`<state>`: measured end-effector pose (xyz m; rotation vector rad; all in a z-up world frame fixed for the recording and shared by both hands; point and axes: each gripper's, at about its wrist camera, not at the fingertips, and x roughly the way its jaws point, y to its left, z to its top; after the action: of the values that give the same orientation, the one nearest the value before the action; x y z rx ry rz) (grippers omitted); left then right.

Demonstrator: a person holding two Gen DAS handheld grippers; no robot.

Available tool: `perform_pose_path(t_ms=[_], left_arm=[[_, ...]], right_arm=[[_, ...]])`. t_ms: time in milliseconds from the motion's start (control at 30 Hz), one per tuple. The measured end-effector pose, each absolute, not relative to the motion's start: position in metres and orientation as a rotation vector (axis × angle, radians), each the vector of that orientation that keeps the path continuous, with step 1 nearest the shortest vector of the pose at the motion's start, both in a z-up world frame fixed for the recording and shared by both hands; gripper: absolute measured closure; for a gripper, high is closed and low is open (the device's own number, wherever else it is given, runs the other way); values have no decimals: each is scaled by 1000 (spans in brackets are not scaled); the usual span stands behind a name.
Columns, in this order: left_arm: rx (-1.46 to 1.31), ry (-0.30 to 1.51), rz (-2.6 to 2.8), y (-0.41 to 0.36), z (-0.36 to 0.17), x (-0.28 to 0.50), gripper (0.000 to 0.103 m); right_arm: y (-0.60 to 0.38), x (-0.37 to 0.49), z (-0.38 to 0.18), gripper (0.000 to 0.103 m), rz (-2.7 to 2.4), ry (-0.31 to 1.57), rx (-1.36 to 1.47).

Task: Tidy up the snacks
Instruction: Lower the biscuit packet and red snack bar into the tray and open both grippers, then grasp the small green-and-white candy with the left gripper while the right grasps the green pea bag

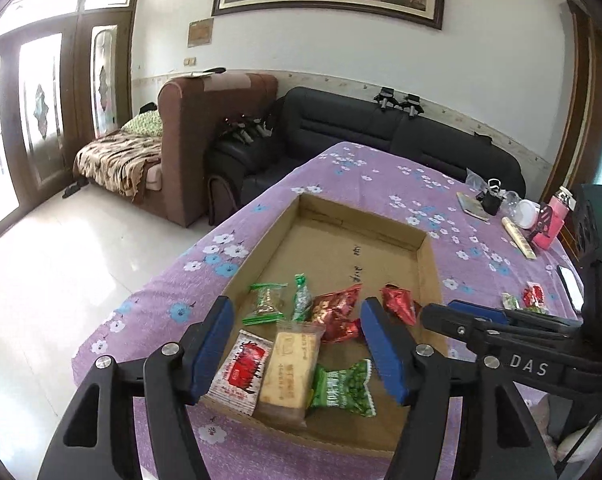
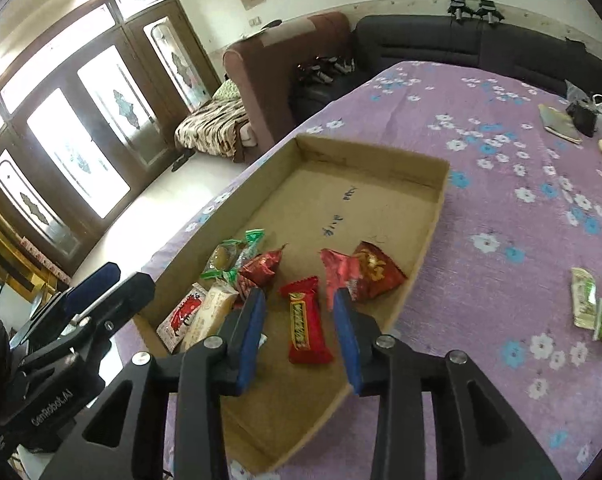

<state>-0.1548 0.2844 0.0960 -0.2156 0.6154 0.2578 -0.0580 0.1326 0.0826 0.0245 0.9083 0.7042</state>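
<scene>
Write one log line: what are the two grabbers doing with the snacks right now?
left gripper: open, empty | right gripper: open over red candy bar | cardboard tray: holds snacks | green snacks: outside

The table [image 2: 501, 208] has a purple flowery cloth. A flat cardboard box [image 2: 385, 152] lies on it under the right hand-held gripper [image 2: 301, 320], loose snacks [image 2: 589, 300] to its right.

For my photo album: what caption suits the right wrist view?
Open tongs hover over a red candy bar in a cardboard tray of snacks.
</scene>
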Motion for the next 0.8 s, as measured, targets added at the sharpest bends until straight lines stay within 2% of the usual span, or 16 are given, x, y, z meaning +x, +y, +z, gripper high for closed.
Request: perform_pose_path(t_ms=[267,600,800], left_arm=[[-161,614,206,254,106,-155,34],[-156,641,25,208,106,-141,31],[-159,722,-108,170,90,-120,31]], right_arm=[[71,-62,83,64,623,882,71],[-104,-41,77,64,287,837,198],[-160,-20,63,64,183,845,268]])
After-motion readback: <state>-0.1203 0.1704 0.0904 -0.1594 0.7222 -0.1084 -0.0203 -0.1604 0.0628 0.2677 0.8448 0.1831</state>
